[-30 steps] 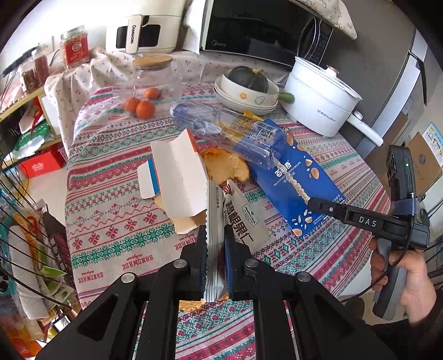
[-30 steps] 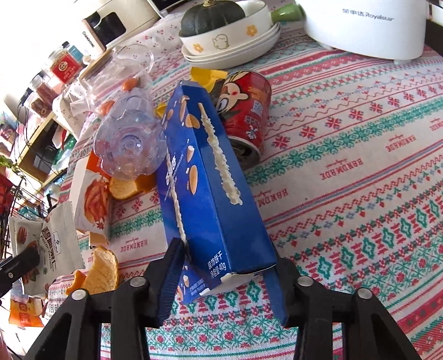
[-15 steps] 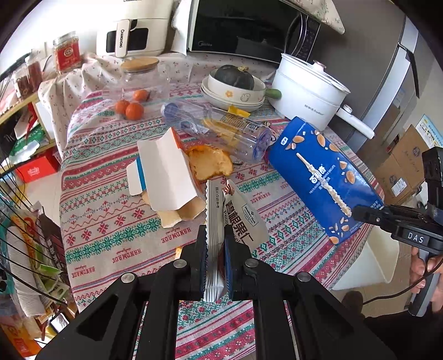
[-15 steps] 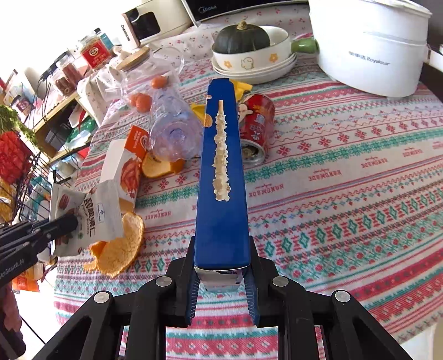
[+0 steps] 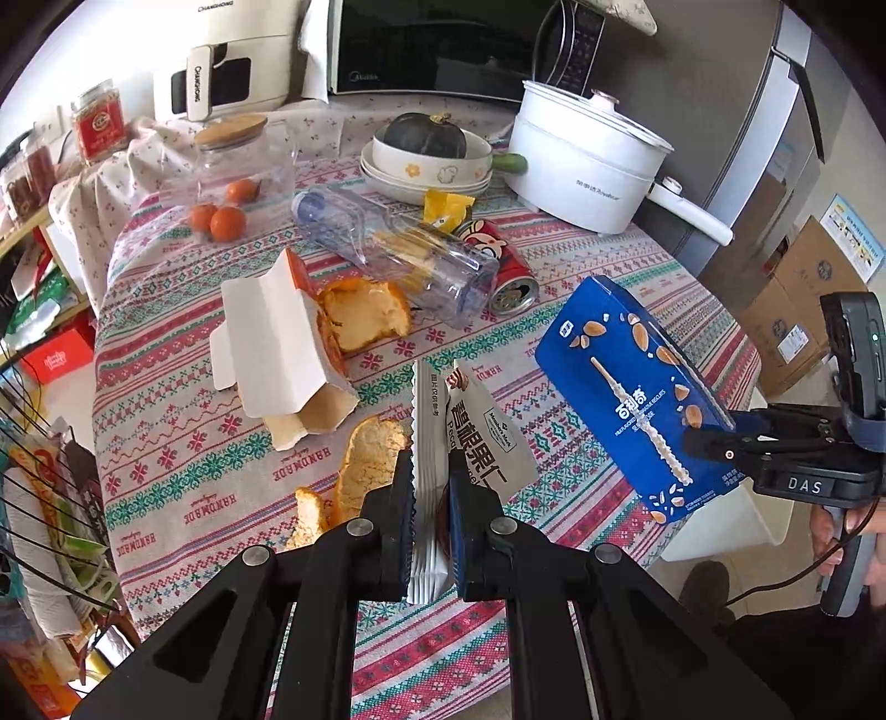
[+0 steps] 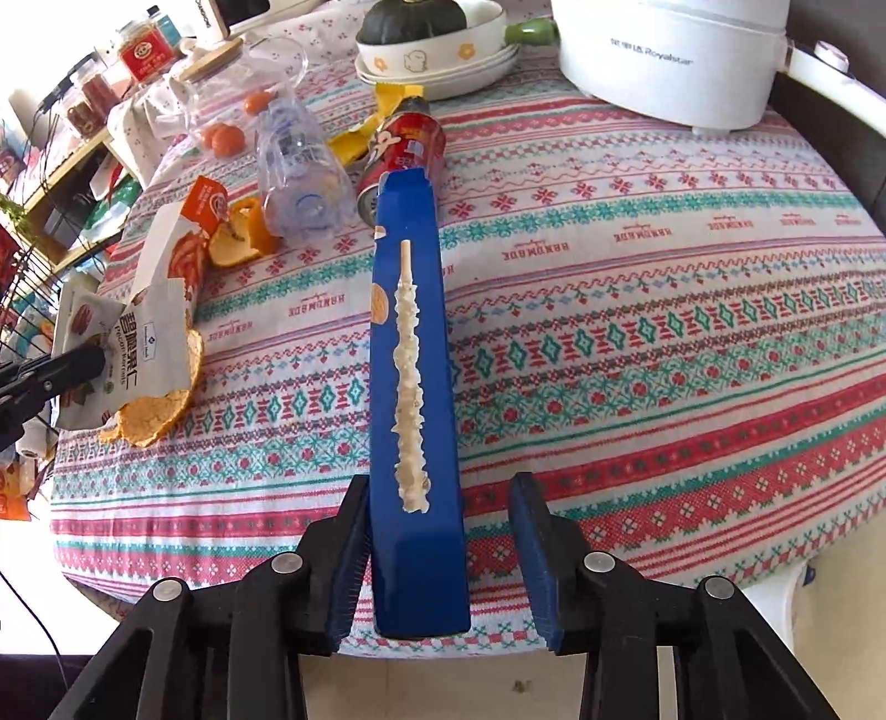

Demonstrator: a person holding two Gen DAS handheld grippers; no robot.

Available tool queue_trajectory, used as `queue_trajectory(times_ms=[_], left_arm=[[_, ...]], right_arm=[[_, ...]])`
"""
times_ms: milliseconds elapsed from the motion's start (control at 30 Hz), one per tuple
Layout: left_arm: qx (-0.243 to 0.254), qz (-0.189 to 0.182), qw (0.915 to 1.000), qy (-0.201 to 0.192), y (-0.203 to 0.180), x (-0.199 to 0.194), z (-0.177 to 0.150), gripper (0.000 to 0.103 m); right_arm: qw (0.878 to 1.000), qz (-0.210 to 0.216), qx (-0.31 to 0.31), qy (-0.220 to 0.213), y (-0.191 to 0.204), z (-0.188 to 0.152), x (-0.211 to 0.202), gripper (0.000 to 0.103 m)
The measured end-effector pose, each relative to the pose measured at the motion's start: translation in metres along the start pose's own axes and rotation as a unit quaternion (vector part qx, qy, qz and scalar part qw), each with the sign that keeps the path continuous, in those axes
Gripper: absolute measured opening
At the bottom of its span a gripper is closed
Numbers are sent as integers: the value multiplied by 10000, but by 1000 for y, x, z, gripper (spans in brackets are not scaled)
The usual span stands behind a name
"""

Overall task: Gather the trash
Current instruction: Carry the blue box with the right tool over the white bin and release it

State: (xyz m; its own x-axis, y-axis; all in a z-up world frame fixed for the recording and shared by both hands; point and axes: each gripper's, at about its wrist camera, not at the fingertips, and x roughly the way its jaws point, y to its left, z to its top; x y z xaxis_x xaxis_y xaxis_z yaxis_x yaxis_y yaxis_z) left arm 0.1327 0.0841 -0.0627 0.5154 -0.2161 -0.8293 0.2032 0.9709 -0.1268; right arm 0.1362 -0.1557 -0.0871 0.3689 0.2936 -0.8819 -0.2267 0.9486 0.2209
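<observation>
Letting go of the blue biscuit box (image 6: 412,387) past the worktop (image 6: 664,310) edge.

Opens the right hand-held gripper (image 6: 438,487), clenched half a second ago: touches the box now with one finger only, with a gap at the other. Leaves the box at 6 o'clock of the worktop, out over the rim, probably to fall into a bin not visible here. Keeps the left hand-held gripper (image 5: 431,471) clenched on the white snack wrapper (image 5: 487,443) at 9 o'clock, likely next to go. Reads "Pecan Kernels" on the wrapper, "HANDMADE" on the cloth (image 6: 736,221), "Royalstar" on the white pot (image 5: 587,166), "Midea" on the microwave (image 5: 432,50).
</observation>
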Motion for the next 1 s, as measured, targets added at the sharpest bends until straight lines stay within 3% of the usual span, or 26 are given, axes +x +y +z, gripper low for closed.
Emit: queue_trajectory(times_ms=[233, 300, 433, 767, 1000], left_arm=[[133, 95, 9998, 75, -5, 6, -1, 11], [77, 97, 9999, 97, -2, 7, -1, 11], [-1, 89, 9999, 66, 0, 4, -1, 11], [180, 94, 9997, -97, -27, -15, -1, 11], [537, -51, 9982, -266, -80, -29, 6, 11]], right_arm=[[9998, 87, 26, 150, 6, 13, 25, 44], [9999, 28, 9, 167, 8, 15, 30, 27], [9999, 15, 70, 128, 8, 16, 29, 24], [9991, 4, 238, -358, -8, 6, -24, 24], [9974, -145, 458, -530, -38, -15, -57, 24]])
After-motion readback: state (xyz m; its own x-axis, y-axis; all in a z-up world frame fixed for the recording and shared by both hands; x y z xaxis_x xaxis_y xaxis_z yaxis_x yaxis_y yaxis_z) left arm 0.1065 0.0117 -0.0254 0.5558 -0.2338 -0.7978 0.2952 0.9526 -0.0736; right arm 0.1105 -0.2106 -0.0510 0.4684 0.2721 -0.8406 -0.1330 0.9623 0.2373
